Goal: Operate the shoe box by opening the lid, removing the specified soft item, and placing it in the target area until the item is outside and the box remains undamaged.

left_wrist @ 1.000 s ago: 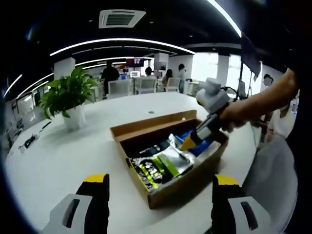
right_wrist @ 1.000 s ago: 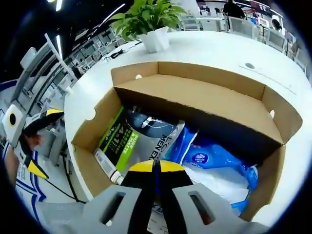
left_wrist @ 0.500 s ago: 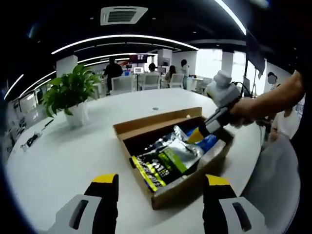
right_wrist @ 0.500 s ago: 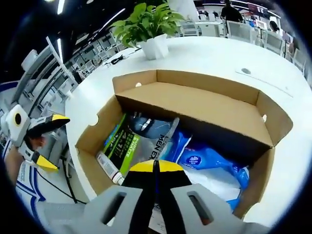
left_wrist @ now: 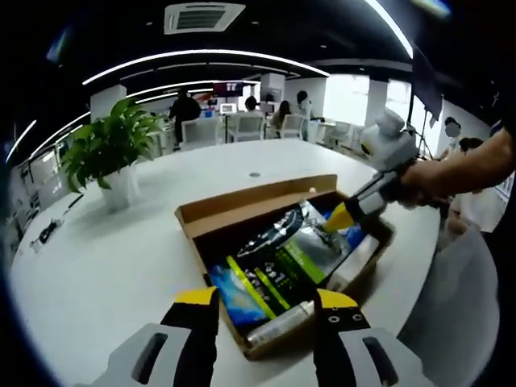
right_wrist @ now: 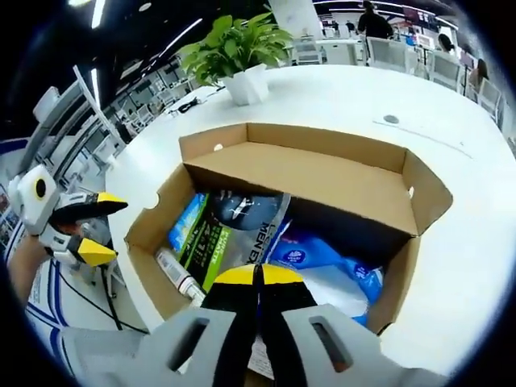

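Observation:
The open cardboard shoe box lies on the white table, its lid folded back. A silver, black and green soft pouch leans up out of the box. My right gripper is shut on the pouch's far upper corner. In the right gripper view the box spreads below, and my right gripper has its yellow tips pressed together over the pouch. My left gripper stands open just before the box's near end, holding nothing; it also shows at the left as the left gripper.
A blue and white pack and a pale tube lie in the box beside the pouch. A potted plant stands on the table's far left. People and chairs sit in the background. The table edge runs near the box's right side.
My right gripper has drawn back and up, tilting the pouch higher out of the box. My left gripper has come closer to the box's near end, its jaws narrower.

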`<state>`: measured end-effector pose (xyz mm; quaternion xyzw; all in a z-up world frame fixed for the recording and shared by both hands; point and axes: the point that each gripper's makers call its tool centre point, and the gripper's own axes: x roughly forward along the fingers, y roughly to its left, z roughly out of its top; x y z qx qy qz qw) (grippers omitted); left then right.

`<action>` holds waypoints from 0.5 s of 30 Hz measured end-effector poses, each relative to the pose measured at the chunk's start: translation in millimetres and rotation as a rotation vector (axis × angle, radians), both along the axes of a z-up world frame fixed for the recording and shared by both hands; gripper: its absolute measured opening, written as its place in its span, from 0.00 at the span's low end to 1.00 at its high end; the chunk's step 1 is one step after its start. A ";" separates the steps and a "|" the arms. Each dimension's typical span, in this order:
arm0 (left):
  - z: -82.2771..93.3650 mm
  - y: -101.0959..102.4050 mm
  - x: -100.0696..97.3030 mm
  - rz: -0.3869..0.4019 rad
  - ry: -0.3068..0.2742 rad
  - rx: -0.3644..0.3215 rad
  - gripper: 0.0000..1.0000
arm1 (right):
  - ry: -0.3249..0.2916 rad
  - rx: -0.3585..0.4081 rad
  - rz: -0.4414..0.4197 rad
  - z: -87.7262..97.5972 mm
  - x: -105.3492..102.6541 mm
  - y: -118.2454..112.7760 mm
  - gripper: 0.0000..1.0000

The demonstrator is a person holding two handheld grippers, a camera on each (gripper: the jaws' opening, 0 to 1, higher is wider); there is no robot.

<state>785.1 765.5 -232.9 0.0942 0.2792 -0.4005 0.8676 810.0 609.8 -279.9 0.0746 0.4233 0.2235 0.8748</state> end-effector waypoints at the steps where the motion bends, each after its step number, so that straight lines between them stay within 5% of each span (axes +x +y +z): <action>1: -2.3 0.8 1.5 -0.005 0.006 0.002 0.45 | 0.000 -0.002 -0.001 0.3 -0.5 -1.7 0.00; 15: -18.5 -35.3 16.5 -0.062 0.038 0.020 0.37 | 0.012 -0.017 -0.057 -2.3 -10.5 -38.3 0.00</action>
